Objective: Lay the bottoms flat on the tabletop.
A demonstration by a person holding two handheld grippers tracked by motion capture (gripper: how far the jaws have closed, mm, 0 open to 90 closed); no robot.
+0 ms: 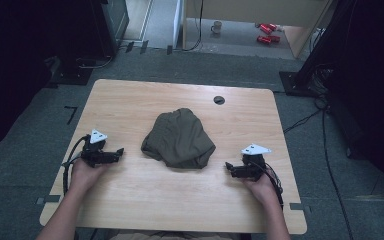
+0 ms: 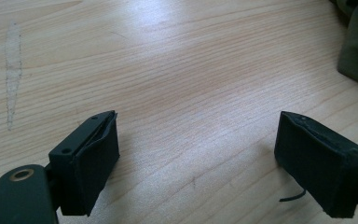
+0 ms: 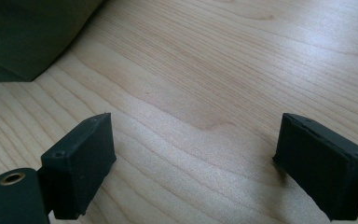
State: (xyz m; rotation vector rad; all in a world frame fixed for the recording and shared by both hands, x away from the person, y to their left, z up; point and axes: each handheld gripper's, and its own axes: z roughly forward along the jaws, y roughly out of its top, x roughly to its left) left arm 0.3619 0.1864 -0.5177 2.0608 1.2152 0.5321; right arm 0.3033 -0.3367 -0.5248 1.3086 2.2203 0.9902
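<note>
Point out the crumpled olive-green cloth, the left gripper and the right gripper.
Crumpled olive-green cloth (image 1: 180, 140): high view, middle of the heap.
Left gripper (image 1: 118, 152): high view, between its fingertips.
Right gripper (image 1: 228, 167): high view, between its fingertips.

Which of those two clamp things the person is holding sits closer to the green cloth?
The left gripper looks slightly closer to the green cloth. The right gripper shows a wider strip of bare table before the cloth.

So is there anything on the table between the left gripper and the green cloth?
No, just bare wood. In the high view, nothing lies between the left gripper and the green cloth on the table.
</note>
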